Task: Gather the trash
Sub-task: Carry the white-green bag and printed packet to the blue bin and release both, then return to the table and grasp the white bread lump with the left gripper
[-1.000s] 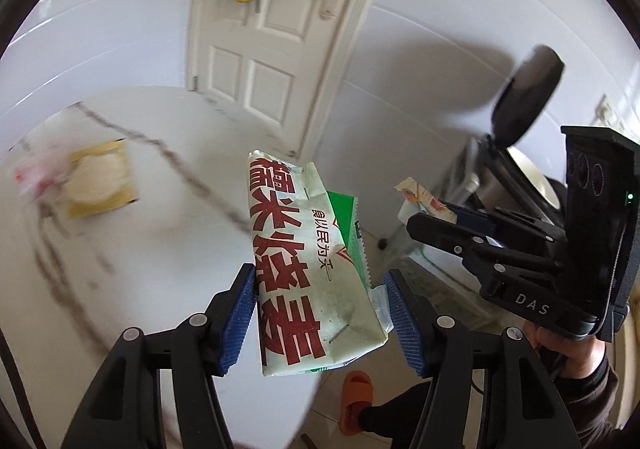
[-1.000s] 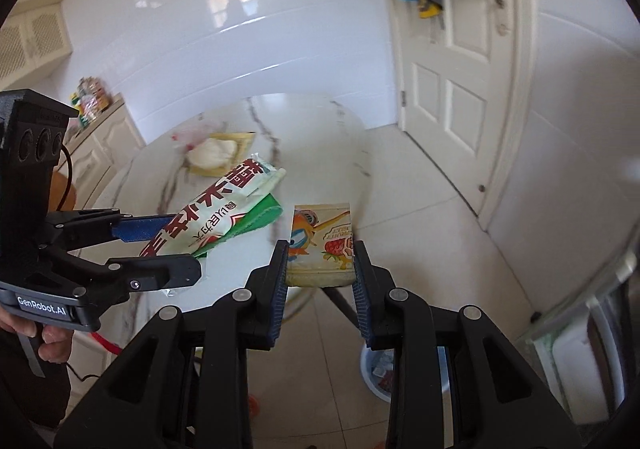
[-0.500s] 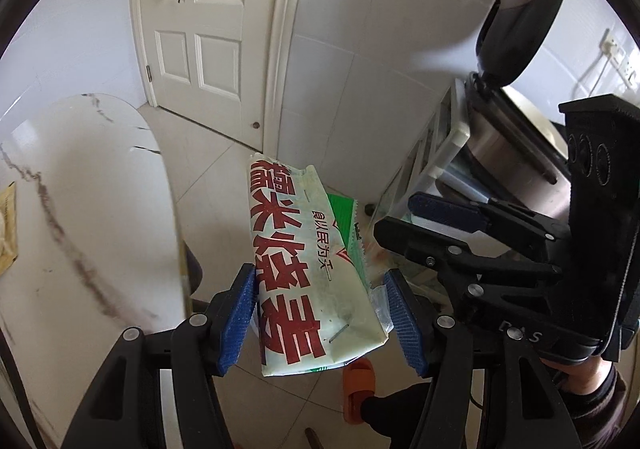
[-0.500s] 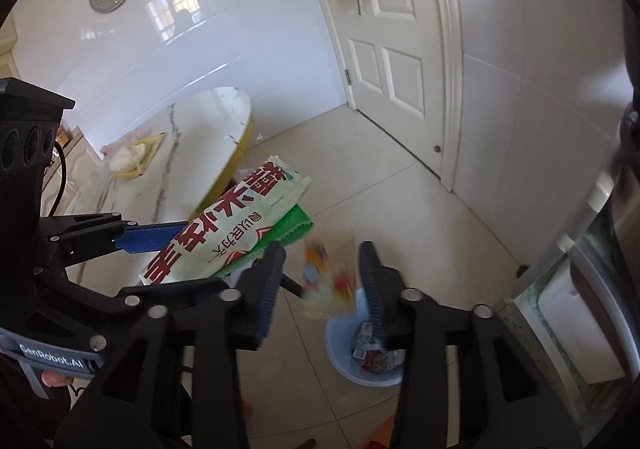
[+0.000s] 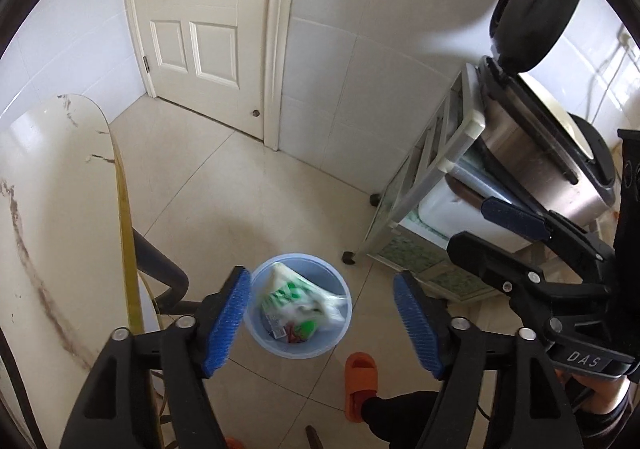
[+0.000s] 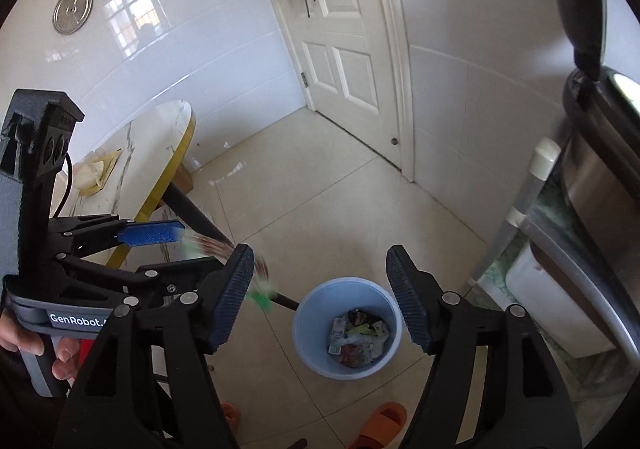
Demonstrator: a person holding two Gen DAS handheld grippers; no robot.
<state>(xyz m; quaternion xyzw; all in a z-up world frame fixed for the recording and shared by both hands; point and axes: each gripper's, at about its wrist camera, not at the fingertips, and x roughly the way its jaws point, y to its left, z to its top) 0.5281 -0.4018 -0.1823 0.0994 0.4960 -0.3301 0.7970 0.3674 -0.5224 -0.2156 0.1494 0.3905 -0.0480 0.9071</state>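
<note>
A light blue trash bin point(image 5: 256, 323) stands on the tiled floor, below my left gripper point(image 5: 322, 323), which is open and empty. A white and green snack bag point(image 5: 296, 295) lies blurred in the bin on other wrappers. My right gripper point(image 6: 320, 297) is open and empty, above and left of the bin point(image 6: 316, 359), which holds several wrappers point(image 6: 358, 337). In the right wrist view the snack bag point(image 6: 224, 249) is a blurred streak just past the left gripper's blue pad. More trash point(image 6: 92, 173) lies on the round marble table point(image 6: 160, 129).
A white door point(image 5: 204, 21) is at the back. A shelf unit point(image 5: 420, 185) with a rice cooker point(image 5: 540, 153) stands on the right. The table's dark leg point(image 6: 200, 217) runs toward the bin. Orange slippers point(image 5: 360, 381) lie on the floor near the person's foot.
Both grippers swung from the table to above the bin and opened. The right one let go of its small wrapper first, then the left one dropped the snack bag.
</note>
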